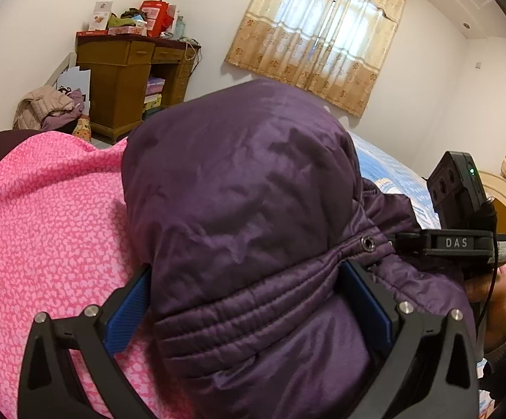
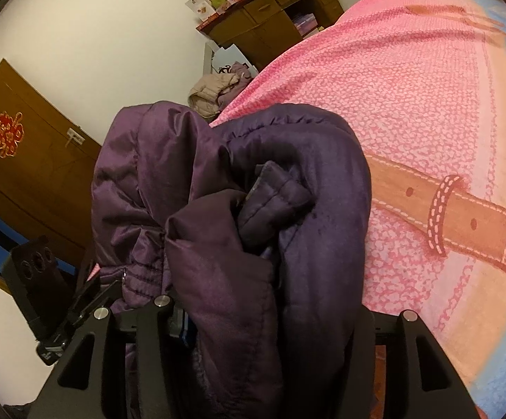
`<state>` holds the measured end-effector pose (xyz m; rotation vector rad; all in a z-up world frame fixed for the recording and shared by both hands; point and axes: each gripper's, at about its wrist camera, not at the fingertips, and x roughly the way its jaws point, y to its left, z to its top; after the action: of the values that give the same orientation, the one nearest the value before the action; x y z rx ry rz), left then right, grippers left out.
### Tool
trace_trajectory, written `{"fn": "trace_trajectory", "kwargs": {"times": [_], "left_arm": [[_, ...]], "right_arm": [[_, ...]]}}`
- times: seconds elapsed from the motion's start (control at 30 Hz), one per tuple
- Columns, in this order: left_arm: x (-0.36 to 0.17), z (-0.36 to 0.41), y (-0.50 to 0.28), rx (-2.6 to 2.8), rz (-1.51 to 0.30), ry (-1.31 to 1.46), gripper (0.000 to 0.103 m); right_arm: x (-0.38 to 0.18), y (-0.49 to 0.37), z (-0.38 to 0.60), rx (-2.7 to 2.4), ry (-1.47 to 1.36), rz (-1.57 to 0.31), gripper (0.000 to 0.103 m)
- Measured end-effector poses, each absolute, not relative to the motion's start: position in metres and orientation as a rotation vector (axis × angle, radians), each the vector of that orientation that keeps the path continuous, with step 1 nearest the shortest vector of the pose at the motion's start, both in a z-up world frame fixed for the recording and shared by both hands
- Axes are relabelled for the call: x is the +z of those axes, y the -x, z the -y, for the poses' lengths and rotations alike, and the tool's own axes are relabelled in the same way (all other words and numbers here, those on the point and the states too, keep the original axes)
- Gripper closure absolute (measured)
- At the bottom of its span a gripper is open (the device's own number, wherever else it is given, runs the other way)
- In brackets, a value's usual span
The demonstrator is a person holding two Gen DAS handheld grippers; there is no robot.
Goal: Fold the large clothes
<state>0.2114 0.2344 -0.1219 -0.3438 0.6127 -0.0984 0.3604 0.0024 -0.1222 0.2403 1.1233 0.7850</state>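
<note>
L wrist view: my left gripper (image 1: 249,300) clamps a thick bundle of the purple jacket (image 1: 239,188) over the pink bedspread (image 1: 43,216); slick fabric could slide off the blue pads (image 1: 364,300). R wrist view: my right gripper (image 2: 266,317) holds bunched jacket (image 2: 232,188) w/ jaws mid-width, pads hidden, so grip may be loose and the fold could spill.
</note>
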Motion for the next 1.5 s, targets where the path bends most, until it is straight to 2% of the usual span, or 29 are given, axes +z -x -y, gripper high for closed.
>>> {"fn": "trace_trajectory", "kwargs": {"times": [0.23, 0.43, 0.53, 0.7, 0.87, 1.1, 1.5], "left_arm": [[-0.128, -0.239, -0.212, -0.107, -0.614, 0.369, 0.0], [-0.115, -0.236, -0.206, -0.071, -0.642, 0.386, 0.0], [-0.088, -0.229, -0.187, 0.007, -0.636, 0.308, 0.0], [-0.035, -0.218, -0.131, 0.03, -0.507, 0.206, 0.0], [-0.01, -0.199, -0.089, 0.064, -0.465, 0.082, 0.0], [0.001, -0.185, -0.073, 0.037, -0.445, 0.03, 0.0], [0.008, -0.186, -0.062, 0.04, -0.406, 0.038, 0.0]], "right_arm": [[-0.12, -0.352, -0.014, 0.737, -0.163, -1.107, 0.047], [-0.108, -0.344, -0.004, 0.684, -0.182, -1.083, 0.036], [-0.08, -0.323, 0.007, 0.64, -0.154, -1.013, 0.034], [-0.018, -0.266, 0.036, 0.489, -0.055, -0.793, 0.03], [0.021, -0.201, 0.053, 0.469, -0.068, -0.683, 0.026], [0.044, -0.131, 0.03, 0.505, 0.041, -0.584, 0.025], [0.056, -0.115, 0.018, 0.514, 0.07, -0.525, 0.025]]}}
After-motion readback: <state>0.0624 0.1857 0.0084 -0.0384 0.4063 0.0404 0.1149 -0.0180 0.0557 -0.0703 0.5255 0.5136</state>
